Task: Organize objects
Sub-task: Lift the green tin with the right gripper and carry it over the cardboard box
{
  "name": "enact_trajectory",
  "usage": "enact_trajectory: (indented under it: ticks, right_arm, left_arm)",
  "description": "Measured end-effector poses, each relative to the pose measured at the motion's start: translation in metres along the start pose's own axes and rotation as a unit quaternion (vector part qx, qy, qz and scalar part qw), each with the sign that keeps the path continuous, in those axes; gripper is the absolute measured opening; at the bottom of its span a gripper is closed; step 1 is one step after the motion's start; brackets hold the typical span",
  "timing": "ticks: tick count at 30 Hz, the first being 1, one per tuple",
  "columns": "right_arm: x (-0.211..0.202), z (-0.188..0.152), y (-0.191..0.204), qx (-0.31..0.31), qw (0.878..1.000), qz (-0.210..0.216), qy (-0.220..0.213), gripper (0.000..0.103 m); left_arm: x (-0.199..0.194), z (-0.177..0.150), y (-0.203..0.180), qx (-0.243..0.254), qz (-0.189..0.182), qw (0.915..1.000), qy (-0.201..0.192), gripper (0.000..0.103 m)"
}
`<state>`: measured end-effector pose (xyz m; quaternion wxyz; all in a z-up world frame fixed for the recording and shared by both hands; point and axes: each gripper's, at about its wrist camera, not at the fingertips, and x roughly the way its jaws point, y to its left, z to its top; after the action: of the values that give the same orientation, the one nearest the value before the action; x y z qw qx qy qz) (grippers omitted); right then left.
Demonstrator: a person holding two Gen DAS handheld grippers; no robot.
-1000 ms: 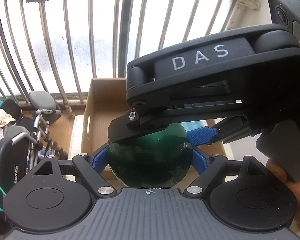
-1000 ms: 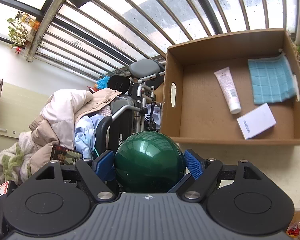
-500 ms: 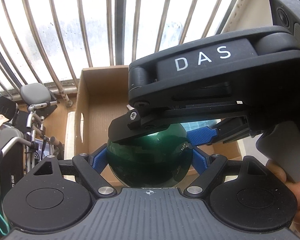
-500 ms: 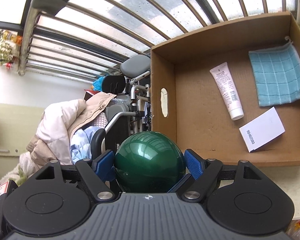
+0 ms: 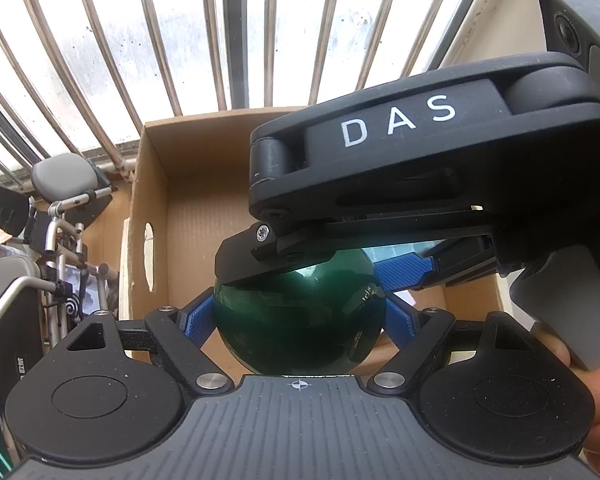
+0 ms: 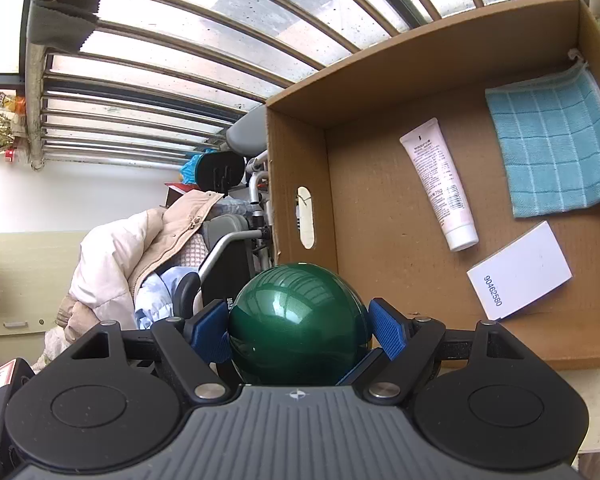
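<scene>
Over the cardboard box, now nearer, both jaws stay clamped on the green ball.

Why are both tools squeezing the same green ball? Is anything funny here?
Yes, that is the odd bit: the left tool and right tool both clamp one green ball, just before the cardboard box. Inside, the tube, blue cloth and white card lie flat, undamaged.

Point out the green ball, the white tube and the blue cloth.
green ball [image 6: 298, 322]: right wrist view, middle of its glossy front.
white tube [image 6: 440, 188]: right wrist view, middle of its printed body.
blue cloth [image 6: 552, 148]: right wrist view, centre of the checked fabric.
</scene>
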<state>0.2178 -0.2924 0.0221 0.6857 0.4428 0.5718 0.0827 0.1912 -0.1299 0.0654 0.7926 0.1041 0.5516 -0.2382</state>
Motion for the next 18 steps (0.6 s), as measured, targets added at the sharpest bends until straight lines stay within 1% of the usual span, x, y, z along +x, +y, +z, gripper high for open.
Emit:
enact_trajectory:
  ticks: [11, 14, 18]
  right_arm:
    - [0.025, 0.022, -0.020, 0.009, 1.000, 0.000, 0.021, 0.081]
    - [0.034, 0.028, -0.024, 0.011, 1.000, -0.001, 0.027, 0.081]
    - [0.049, 0.039, -0.028, 0.011, 0.999, -0.002, 0.038, 0.081]
  left_arm:
    - [0.031, 0.009, 0.011, -0.009, -0.002, 0.9996, 0.026, 0.083]
    - [0.040, 0.008, 0.020, -0.015, -0.012, 0.9996, 0.021, 0.083]
    - [0.056, 0.012, 0.035, -0.035, -0.026, 0.9988, 0.023, 0.083]
